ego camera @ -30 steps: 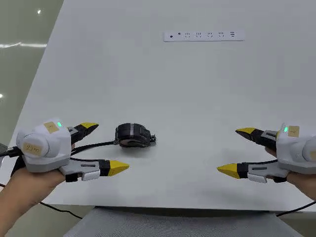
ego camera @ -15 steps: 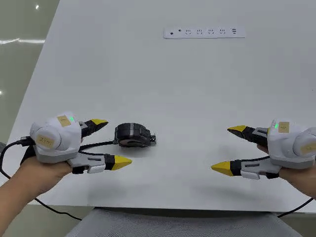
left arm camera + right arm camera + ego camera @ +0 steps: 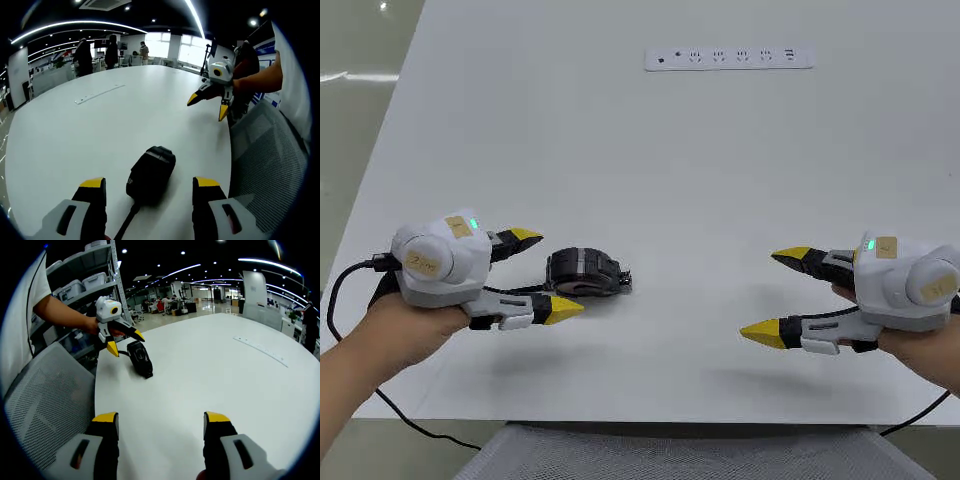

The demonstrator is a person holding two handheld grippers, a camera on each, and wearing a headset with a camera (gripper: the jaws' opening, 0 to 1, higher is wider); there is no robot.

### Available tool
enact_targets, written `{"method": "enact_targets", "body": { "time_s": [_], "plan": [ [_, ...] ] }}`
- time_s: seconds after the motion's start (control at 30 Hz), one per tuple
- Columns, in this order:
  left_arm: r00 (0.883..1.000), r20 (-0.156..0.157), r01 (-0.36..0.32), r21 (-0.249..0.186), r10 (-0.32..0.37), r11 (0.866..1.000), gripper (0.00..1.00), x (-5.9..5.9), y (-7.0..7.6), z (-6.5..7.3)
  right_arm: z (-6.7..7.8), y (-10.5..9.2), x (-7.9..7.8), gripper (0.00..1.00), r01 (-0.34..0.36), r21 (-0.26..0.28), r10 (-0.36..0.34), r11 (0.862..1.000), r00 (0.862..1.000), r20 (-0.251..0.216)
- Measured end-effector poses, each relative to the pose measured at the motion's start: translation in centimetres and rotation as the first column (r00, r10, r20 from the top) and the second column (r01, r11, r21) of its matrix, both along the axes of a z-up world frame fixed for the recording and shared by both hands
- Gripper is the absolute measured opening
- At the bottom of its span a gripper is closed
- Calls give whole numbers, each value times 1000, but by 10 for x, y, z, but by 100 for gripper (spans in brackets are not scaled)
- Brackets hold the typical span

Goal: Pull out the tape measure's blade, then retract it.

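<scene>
A black tape measure (image 3: 584,273) lies on its side on the white table (image 3: 650,170), blade fully inside. My left gripper (image 3: 544,272) is open, its yellow-tipped jaws reaching around the left end of the case without touching it; in the left gripper view the tape measure (image 3: 151,173) sits just ahead of the gap in the gripper (image 3: 149,183). My right gripper (image 3: 775,293) is open and holds nothing, well to the right of the case. In the right gripper view the tape measure (image 3: 140,358) lies far ahead of the right gripper (image 3: 161,417).
A white power strip (image 3: 728,59) lies at the far side of the table. A black cable (image 3: 350,290) trails from the left gripper over the near table edge. A mesh chair back (image 3: 690,452) sits below the near edge.
My left gripper has moved right, so its jaws now flank the tape measure's left end. The right gripper has drifted slightly left. The tape measure has not moved.
</scene>
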State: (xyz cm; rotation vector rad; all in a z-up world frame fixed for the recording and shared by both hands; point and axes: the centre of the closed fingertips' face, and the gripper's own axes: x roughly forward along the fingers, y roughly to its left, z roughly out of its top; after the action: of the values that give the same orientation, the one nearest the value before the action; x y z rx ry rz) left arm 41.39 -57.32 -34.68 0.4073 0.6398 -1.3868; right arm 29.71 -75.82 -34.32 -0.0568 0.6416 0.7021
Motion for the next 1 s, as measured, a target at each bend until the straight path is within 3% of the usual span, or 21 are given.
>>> {"method": "enact_targets", "body": {
  "time_s": [0.17,0.53,0.83,1.0],
  "plan": [
    [999,17,32,12,-32,999,63,2,-1,-3,-1,0,2,69,-1,3,1,1000,1000,-2],
    [996,21,89,25,-90,996,48,-1,-3,-7,-1,1,6,70,-4,9,4,1000,1000,1],
    [995,10,94,23,-94,995,41,0,-5,-8,-2,2,7,70,-9,6,9,1000,1000,3],
    [994,22,108,31,-109,994,37,1,-5,-10,-3,2,7,70,-11,5,11,1000,1000,0]
  ]
}}
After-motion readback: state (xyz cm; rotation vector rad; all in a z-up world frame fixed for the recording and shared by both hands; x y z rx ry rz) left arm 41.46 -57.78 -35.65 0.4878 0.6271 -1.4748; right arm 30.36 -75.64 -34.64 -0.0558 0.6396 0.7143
